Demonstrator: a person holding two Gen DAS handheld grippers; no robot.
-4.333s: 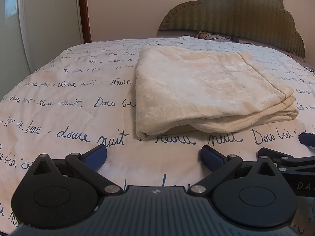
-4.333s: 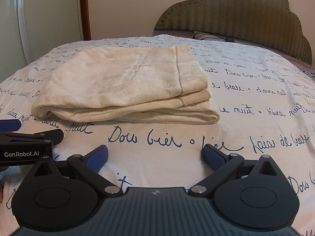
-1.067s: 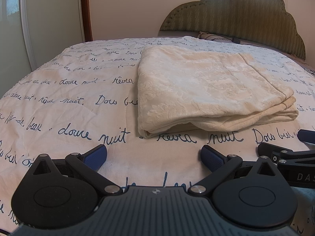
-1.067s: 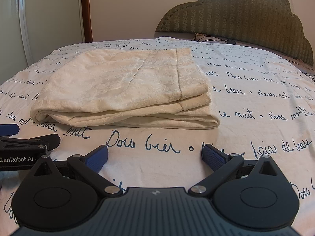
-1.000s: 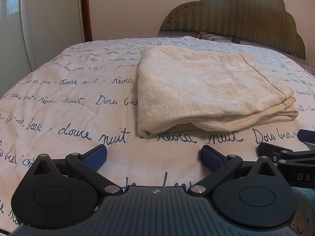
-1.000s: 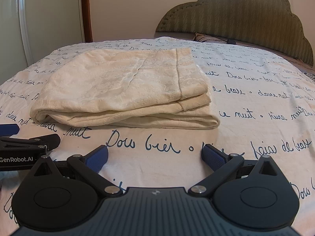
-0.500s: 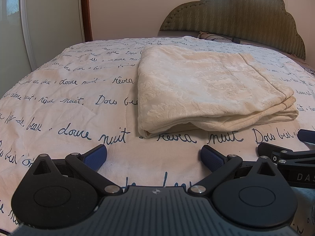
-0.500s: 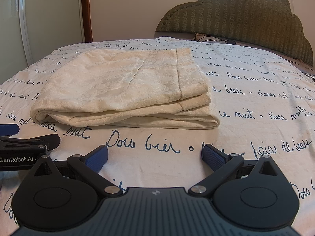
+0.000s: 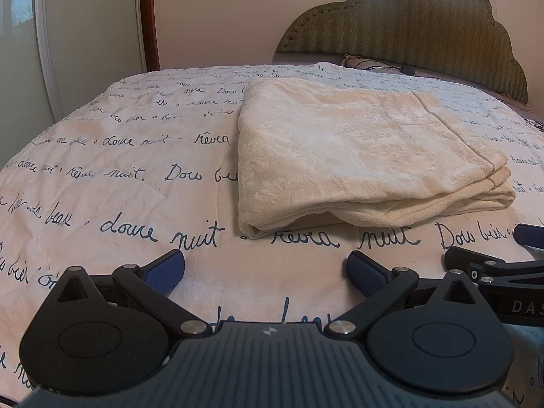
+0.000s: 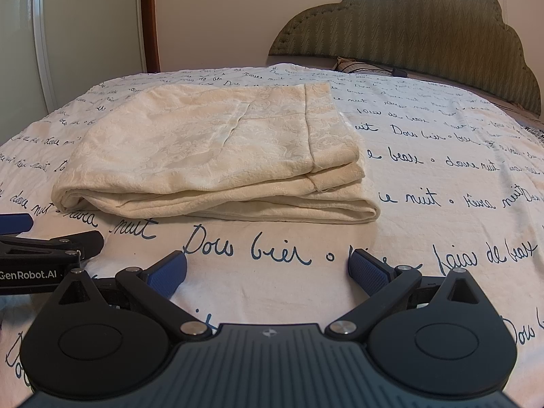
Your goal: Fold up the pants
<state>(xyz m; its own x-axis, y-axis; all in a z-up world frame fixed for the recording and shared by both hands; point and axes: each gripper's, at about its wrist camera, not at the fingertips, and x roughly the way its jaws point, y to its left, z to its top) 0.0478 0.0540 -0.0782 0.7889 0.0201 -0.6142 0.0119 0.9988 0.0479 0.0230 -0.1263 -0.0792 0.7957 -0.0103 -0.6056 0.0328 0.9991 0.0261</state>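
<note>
- Cream pants lay folded in a flat stack on the bedspread
- Left gripper and right gripper: jaws spread wide, holding nothing, short of the stack

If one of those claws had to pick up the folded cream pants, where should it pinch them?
Probably the near right corner of the folded pants, where the stacked layers end in a free edge raised off the bedspread. The right gripper, open and facing that edge, could slide one finger under it from the front. The left side looks like a rounded fold, harder to pinch.
</note>
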